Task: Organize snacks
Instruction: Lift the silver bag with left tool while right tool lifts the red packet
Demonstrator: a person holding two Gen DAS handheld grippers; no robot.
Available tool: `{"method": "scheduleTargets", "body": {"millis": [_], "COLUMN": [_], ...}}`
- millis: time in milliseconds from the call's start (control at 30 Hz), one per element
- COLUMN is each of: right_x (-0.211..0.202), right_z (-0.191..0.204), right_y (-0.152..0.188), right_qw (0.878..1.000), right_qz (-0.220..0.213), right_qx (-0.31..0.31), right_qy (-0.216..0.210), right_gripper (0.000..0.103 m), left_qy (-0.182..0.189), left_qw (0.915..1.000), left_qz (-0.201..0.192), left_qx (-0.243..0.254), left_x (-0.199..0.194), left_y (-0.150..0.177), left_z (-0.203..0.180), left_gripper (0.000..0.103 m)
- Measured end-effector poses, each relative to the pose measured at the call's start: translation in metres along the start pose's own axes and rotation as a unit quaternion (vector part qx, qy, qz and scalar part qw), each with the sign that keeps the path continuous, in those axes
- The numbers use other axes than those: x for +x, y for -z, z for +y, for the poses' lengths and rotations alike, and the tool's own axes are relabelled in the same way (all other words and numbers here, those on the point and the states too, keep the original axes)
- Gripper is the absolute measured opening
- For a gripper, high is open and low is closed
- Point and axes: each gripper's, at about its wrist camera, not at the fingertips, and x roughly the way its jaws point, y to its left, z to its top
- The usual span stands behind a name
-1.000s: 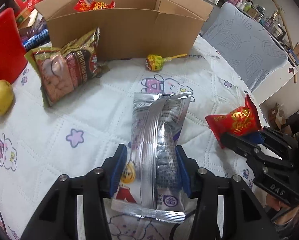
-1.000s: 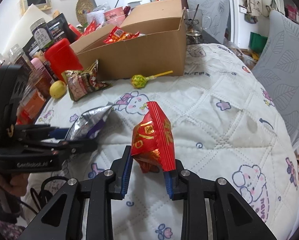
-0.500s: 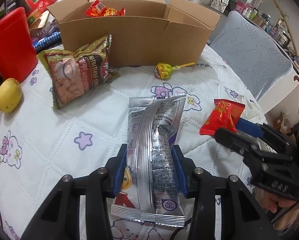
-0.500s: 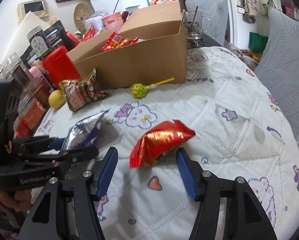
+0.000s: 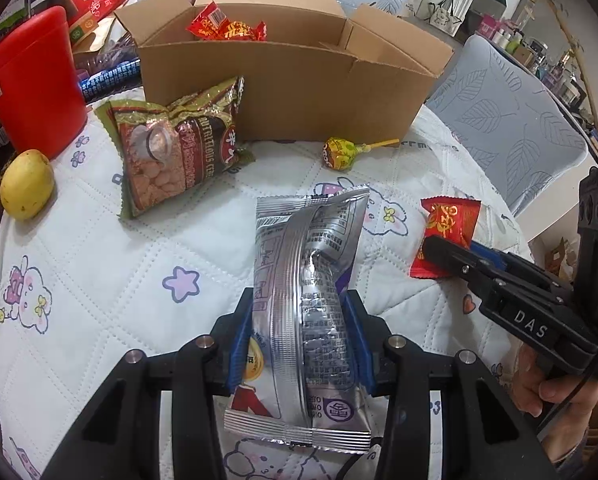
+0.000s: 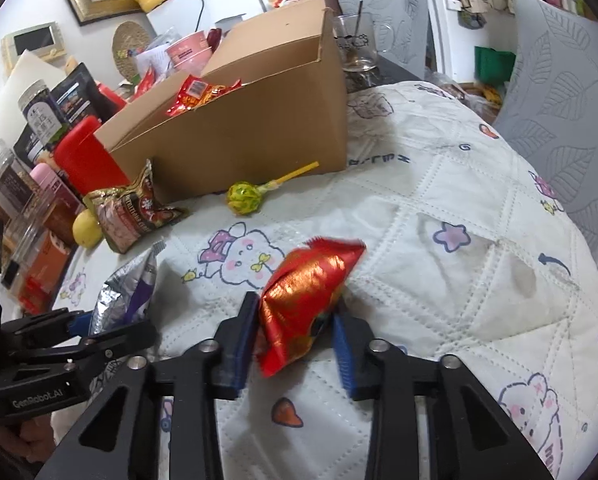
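Silver foil snack pouch (image 5: 307,312) sits pinched between the left gripper (image 5: 301,340) pads, its top poking out ahead of the fingertips. The right gripper (image 6: 295,336) has just been closing on the red candy packet (image 6: 305,304) — both pads now squeeze it. Ahead of both fingers: a lollipop (image 6: 243,198), a bag of cereal (image 5: 171,152) and the cardboard box (image 5: 291,76) on a quilted cartoon-print cloth (image 6: 439,280) — cluttered shelves behind.

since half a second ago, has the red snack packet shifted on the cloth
Yes. The red snack packet has swung from lying across the bunny print to pointing away from it, and the right gripper jaws have just closed around it.
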Motion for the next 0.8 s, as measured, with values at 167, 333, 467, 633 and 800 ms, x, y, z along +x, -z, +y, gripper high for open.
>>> {"method": "scheduleTargets", "body": {"millis": [167, 333, 467, 633, 800], "right_x": [-0.007, -0.017, -0.024, -0.034, -0.042], "right_z": [0.004, 0.011, 0.016, 0.025, 0.035], "right_y": [0.001, 0.004, 0.005, 0.007, 0.004], "right_qw": [1.0, 1.0, 0.999, 0.999, 0.997], "right_qz": [-0.004, -0.011, -0.015, -0.023, -0.027], "right_qx": [-0.008, -0.02, -0.025, -0.037, -0.051], "right_qy": [-0.007, -0.011, -0.02, -0.027, -0.044], "right_gripper": [0.03, 0.028, 0.027, 0.027, 0.027], "left_qy": [0.0, 0.003, 0.005, 0.002, 0.012], "left_qw": [1.0, 0.9997, 0.9994, 0.9985, 0.998], "left_qz": [-0.008, -0.017, -0.029, -0.047, -0.059], "left_qx": [0.006, 0.016, 0.02, 0.027, 0.022], "left_x": [-0.008, -0.016, -0.027, -0.04, -0.051], "left_y": [0.001, 0.002, 0.0, -0.001, -0.006], "left_z": [-0.001, -0.005, -0.007, -0.009, -0.008], "left_gripper": [0.043, 0.043, 0.043, 0.043, 0.043]}}
